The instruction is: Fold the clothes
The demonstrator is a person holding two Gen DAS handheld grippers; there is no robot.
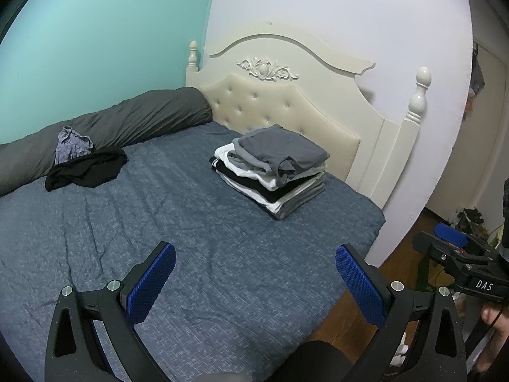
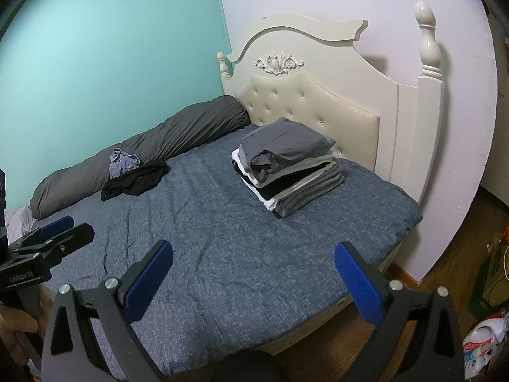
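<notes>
The bed [image 1: 197, 254] filled most of both views, covered with a mottled blue sheet [image 2: 222, 254] that lay creased across the mattress. Behind it stood a cream headboard [image 1: 286, 102] with a tufted panel and a carved ornament, flanked by turned posts, set against a pale wall beside a turquoise wall [image 2: 111, 63]. Along the turquoise wall a long grey rolled duvet [image 1: 133, 117] lay on the far edge of the bed.

Near the headboard a stack of folded clothes [image 1: 273, 175] sat on the sheet, grey, white and black layers, with a dark grey garment [image 2: 283, 149] on top, its front edge loosely rumpled. Well apart from the stack, against the duvet, lay an unfolded black garment [image 1: 86, 172], and just behind it, touching it and resting on the duvet, a crumpled blue-grey garment [image 1: 71, 143].

The left gripper [image 1: 254, 280] hovered above the near part of the bed, its jaws spread wide with nothing between the blue pads [image 1: 152, 286]. The right gripper [image 2: 253, 280] was likewise held over the bed's near edge, jaws wide and empty. Each gripper showed at the edge of the other's view, held in a hand [image 2: 14, 328].
</notes>
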